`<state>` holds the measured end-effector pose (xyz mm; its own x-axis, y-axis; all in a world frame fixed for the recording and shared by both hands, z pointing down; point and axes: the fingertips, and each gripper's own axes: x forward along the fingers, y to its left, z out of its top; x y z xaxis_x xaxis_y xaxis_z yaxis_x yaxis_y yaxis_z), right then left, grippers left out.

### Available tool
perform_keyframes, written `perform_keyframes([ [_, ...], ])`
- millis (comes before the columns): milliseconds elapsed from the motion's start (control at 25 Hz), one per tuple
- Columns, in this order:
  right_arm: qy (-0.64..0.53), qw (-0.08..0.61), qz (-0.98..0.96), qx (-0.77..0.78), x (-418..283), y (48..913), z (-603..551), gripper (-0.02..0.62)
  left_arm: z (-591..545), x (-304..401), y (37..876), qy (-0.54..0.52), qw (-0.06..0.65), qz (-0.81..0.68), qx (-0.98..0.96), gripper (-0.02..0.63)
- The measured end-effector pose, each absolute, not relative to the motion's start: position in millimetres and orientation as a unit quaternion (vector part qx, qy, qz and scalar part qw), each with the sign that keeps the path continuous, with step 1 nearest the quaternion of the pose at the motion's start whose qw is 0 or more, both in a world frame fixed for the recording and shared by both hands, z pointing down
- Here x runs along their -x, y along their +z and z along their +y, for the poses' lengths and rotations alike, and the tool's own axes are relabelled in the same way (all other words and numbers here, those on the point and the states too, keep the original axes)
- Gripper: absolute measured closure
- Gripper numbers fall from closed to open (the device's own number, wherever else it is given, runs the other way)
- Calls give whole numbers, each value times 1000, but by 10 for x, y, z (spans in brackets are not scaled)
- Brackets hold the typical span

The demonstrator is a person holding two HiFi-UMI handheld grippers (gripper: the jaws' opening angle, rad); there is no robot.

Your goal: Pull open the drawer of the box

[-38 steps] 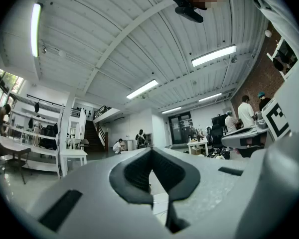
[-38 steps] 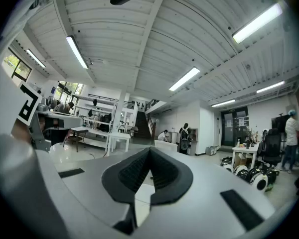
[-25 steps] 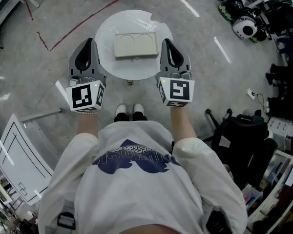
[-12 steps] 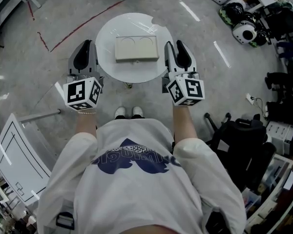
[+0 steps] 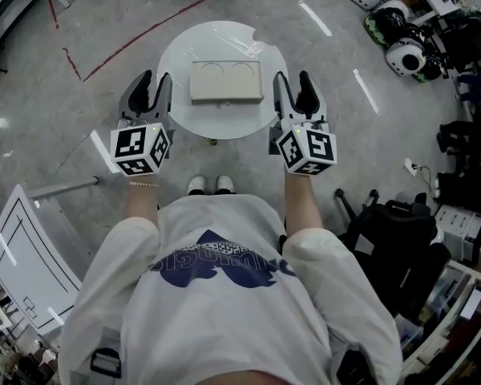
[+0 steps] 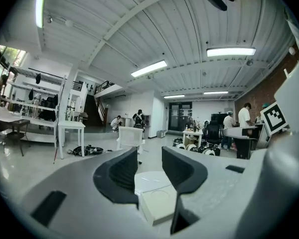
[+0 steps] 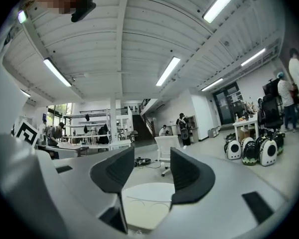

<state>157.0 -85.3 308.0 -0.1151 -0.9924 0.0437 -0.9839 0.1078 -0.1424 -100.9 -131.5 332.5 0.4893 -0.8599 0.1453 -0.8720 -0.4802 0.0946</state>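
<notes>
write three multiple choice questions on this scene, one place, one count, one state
1. Where is the box? A) on the round white table B) on the floor C) on a chair
2. How many round recesses mark its top? A) one B) two C) four
3. How do the jaws of the left tool and right tool stand? A) both apart B) both shut C) shut on the box

1 A: it lies mid-table in the head view.
2 B: two circles sit side by side.
3 A: both have just been opening, nothing gripped.
</notes>
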Motion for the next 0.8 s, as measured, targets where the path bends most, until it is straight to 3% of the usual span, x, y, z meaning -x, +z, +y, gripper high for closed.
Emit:
perform_keyframes([
  [800,-211,-71,720,658,-1559,4615,-900,390,-1615,533,5866,263,289,-435,-811,469],
])
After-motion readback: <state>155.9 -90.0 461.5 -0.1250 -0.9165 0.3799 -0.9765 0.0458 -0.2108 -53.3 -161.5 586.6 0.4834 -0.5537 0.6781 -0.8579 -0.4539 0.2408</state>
